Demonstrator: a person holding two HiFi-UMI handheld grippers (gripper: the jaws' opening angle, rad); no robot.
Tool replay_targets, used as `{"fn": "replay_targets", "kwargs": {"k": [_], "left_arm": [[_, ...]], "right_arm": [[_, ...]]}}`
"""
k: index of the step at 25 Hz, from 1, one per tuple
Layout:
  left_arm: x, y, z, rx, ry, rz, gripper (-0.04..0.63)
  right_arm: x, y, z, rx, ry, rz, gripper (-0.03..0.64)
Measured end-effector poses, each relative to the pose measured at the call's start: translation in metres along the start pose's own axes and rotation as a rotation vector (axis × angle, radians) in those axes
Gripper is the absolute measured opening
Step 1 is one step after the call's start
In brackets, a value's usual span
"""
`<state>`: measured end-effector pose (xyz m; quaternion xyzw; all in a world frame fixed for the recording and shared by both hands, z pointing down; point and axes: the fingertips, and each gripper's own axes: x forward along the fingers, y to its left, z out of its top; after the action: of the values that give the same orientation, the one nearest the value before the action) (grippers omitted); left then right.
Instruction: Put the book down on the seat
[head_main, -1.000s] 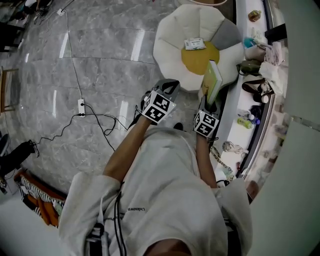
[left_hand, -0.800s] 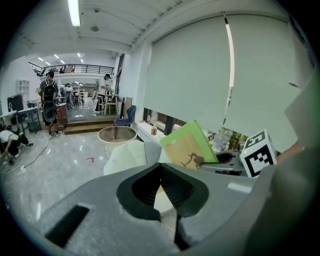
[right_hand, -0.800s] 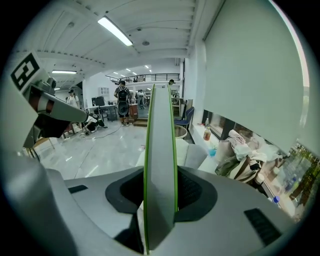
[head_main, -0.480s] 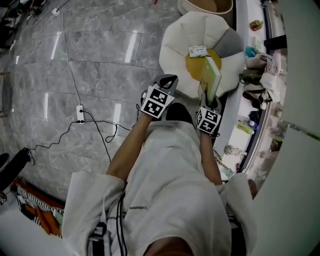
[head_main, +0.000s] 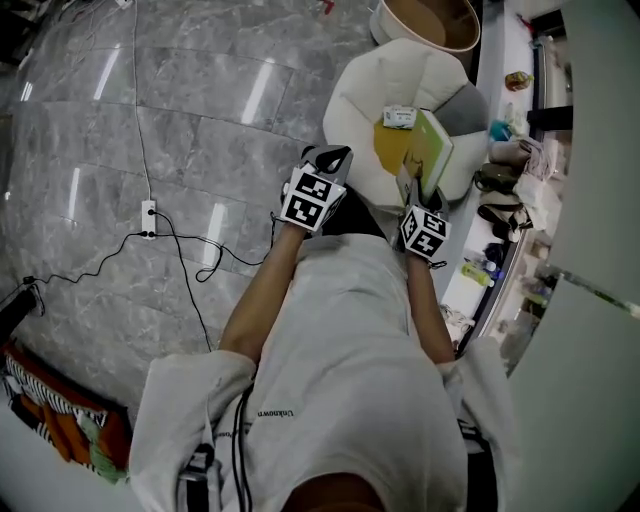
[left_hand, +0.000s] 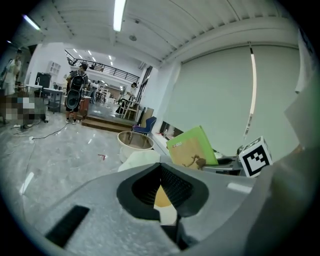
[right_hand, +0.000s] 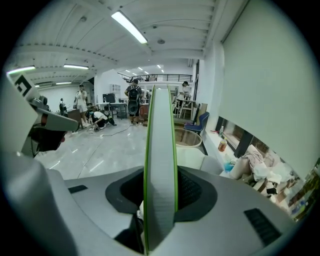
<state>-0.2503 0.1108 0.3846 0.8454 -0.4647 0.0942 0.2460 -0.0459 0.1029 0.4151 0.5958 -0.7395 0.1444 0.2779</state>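
We grip the green book (head_main: 433, 150) in the right gripper (head_main: 411, 188), whose jaws are pressed against both covers and hold it upright on its edge. It stands over the right side of the cream seat (head_main: 362, 88) (whether it touches, we cannot tell). The left gripper (head_main: 328, 160) hovers at the seat's near-left edge, jaws closed and empty.

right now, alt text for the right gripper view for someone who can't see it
The right gripper is shut on a thin green-covered book, seen edge-on and upright, filling the middle of the frame. Behind it are a white padded seat, a round cream tub and a glossy grey marble floor.
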Motion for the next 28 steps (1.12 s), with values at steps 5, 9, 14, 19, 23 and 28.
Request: {"fn": "replay_targets", "kwargs": {"k": [5, 9, 14, 19, 23, 28], "left_arm": [[-0.005, 0.015, 0.009, -0.025, -0.006, 0.023, 0.008], [0.005, 0.021, 0.014, -0.013, 0.008, 0.017, 0.008], [0.031, 0.036, 0.005, 0.021, 0.088, -0.01, 0.008], [0.071, 0.051, 0.037, 0.069, 0.114, -0.092, 0.008], [0.113, 0.058, 0.074, 0.127, 0.146, -0.164, 0.008], [0.167, 0.067, 0.103, 0.208, 0.199, -0.257, 0.008]], "right_arm": [[0.011, 0.011, 0.013, -0.021, -0.011, 0.017, 0.135], [0.025, 0.015, 0.014, -0.017, 0.0, 0.029, 0.135], [0.049, 0.008, 0.01, 0.025, 0.017, 0.006, 0.135], [0.089, -0.006, 0.013, 0.149, 0.031, -0.053, 0.135], [0.116, -0.026, 0.037, 0.244, 0.027, -0.111, 0.135], [0.151, -0.053, 0.062, 0.354, 0.0, -0.2, 0.136]]}}
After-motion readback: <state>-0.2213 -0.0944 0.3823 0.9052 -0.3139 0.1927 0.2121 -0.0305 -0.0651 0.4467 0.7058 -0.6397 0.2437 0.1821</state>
